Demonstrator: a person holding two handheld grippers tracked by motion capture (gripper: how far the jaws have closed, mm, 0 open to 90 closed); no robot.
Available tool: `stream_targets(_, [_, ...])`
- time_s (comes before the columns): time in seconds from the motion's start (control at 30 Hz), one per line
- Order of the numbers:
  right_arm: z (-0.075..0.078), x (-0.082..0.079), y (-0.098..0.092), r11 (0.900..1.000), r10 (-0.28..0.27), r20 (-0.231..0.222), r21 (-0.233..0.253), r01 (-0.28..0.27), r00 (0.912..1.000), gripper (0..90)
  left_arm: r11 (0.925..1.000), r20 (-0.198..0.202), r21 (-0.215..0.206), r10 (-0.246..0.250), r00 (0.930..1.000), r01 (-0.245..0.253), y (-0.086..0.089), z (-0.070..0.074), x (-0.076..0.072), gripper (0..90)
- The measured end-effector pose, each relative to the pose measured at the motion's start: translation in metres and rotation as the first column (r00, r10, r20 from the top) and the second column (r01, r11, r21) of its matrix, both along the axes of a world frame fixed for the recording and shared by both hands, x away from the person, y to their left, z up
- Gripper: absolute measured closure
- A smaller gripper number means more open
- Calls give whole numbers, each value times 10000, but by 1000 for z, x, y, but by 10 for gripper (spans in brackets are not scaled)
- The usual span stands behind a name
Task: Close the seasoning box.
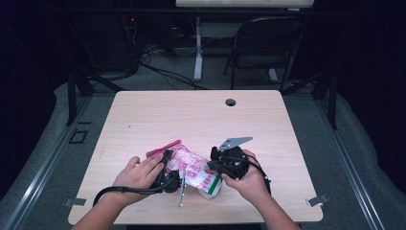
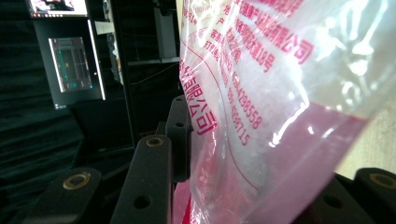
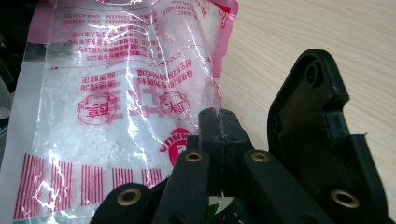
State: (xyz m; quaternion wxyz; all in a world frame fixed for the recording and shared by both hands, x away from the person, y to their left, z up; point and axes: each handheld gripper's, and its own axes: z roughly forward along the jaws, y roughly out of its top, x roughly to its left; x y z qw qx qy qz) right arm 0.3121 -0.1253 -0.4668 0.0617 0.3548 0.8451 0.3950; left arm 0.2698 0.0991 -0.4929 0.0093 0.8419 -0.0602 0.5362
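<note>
Here both hands lie low on the table (image 1: 143, 115), the left gripper (image 1: 167, 168) and right gripper (image 1: 221, 163) each clamped on opposite ends of the bag (image 1: 194, 168) between them.

We saw a light wood table (image 1: 158, 115) with a round cable hole (image 1: 231, 102) at its 12 o'clock edge. A black folding chair (image 1: 268, 43) stood on the floor at 1 o'clock beyond it, a white desk leg (image 1: 197, 48) at 12. A lit monitor (image 2: 74, 63) showed at 10 o'clock in the left gripper view.
</note>
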Motion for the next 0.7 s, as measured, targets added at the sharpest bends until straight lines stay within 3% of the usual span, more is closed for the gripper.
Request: stream_targets(0.7, [2,-1,4,10000,76,45,29,-77,10000,900,9933,-227,-1098,341,9992,-364,7,-11,0,703])
